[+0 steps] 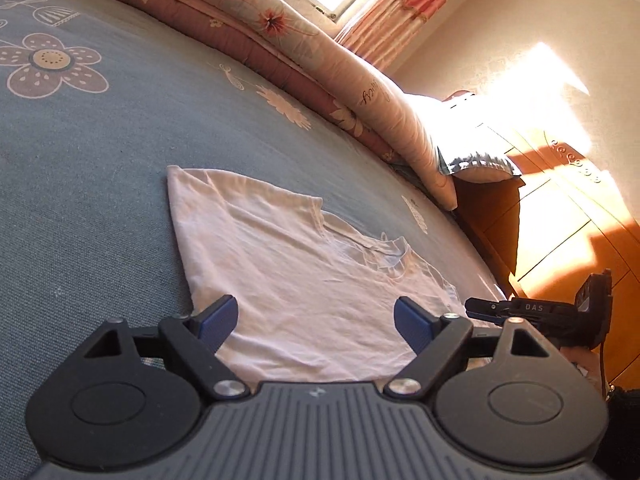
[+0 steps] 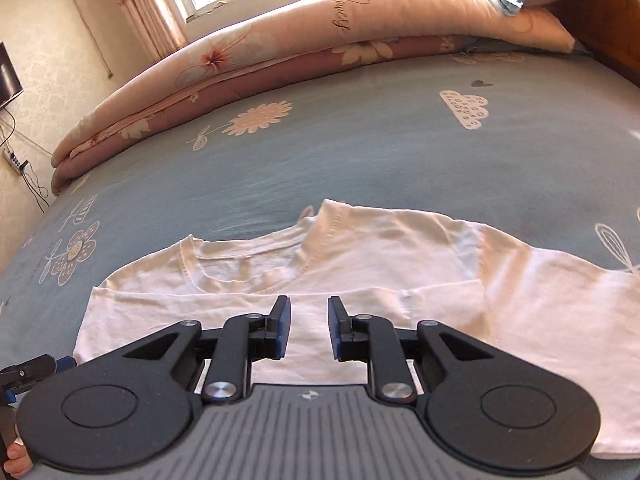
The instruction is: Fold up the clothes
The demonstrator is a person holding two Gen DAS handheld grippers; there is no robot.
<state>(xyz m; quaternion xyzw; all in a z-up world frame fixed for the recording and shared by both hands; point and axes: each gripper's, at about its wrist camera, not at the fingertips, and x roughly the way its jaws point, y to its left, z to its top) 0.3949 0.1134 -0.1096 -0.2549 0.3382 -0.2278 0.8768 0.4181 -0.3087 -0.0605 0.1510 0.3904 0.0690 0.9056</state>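
Observation:
A white T-shirt (image 1: 288,272) lies flat on the blue flowered bed sheet (image 1: 80,152), its side parts folded inward and its collar toward the far side. My left gripper (image 1: 316,316) hovers open and wide over the shirt's near edge, nothing between its blue pads. In the right wrist view the same T-shirt (image 2: 360,248) spreads across the sheet with its neckline (image 2: 224,268) at the left. My right gripper (image 2: 308,326) is open with a narrower gap, low over the folded part of the shirt and holding nothing. The right gripper's body (image 1: 532,308) shows at the shirt's right edge.
A folded pink floral quilt (image 1: 312,64) runs along the far side of the bed, with a pillow (image 1: 480,164) at its end. A wooden headboard and cabinet (image 1: 568,232) stand to the right. Window and curtains (image 2: 152,4) lie behind; cables and a power strip (image 2: 16,160) hang on the wall.

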